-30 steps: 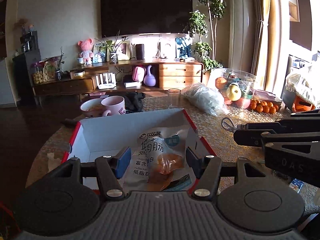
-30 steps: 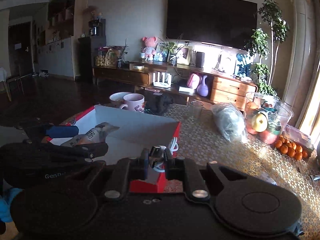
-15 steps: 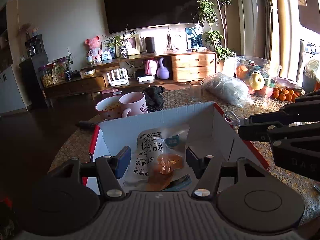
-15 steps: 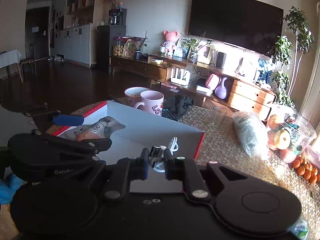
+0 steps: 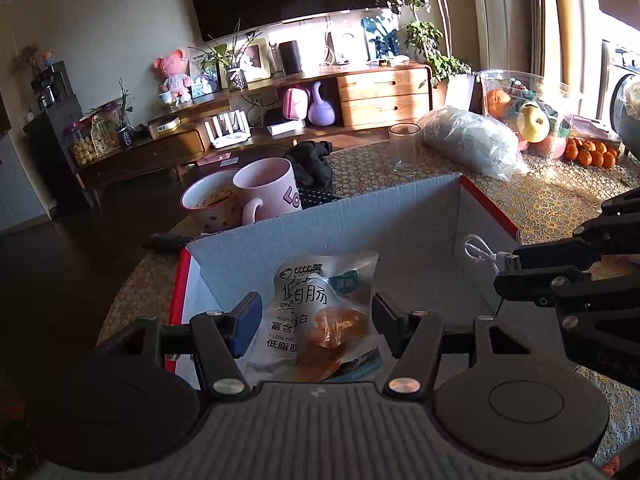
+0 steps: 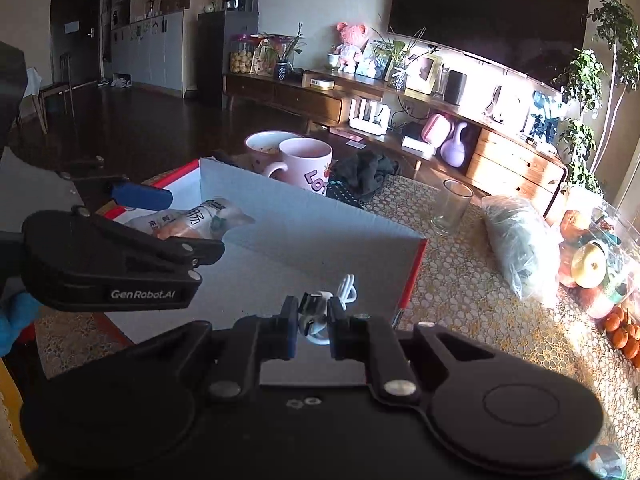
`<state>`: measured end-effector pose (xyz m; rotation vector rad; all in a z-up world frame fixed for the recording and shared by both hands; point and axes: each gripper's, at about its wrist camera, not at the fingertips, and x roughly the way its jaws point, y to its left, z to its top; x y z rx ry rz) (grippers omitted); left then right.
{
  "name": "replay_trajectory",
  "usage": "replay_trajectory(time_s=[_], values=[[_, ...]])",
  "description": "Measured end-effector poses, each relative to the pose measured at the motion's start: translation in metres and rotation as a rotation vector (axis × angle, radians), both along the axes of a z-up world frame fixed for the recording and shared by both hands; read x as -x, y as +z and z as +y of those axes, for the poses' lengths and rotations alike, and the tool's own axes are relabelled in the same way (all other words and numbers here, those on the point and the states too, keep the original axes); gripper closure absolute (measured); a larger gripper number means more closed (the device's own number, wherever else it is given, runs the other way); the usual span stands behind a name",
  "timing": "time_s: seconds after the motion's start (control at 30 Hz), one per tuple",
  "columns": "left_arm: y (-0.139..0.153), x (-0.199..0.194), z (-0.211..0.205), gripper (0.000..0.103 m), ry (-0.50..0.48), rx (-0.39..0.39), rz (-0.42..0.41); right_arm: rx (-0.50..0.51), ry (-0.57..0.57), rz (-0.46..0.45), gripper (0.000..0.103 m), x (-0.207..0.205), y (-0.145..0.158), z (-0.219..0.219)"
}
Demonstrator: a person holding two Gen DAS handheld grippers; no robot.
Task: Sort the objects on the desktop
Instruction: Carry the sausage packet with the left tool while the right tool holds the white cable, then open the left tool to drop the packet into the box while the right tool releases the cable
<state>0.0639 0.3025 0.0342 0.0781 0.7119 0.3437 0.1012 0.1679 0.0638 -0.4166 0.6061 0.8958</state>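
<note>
Left gripper: clamped on a white printed plastic snack packet, held flat over the open red-edged white cardboard box ahead, likely for release inside.
Right gripper: closed on a coiled white charging cable, above the box's near corner.
Pink ceramic mug: beyond the box, on the patterned surface.
</note>
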Motion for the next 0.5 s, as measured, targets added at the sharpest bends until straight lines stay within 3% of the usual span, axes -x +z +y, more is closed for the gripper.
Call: replay_trajectory(time_s=[0.5], values=[[-0.025, -0.032, 0.021, 0.043, -0.011, -0.038, 0.148, 0.067, 0.010, 0.090, 0.088, -0.019, -0.027, 0.014]])
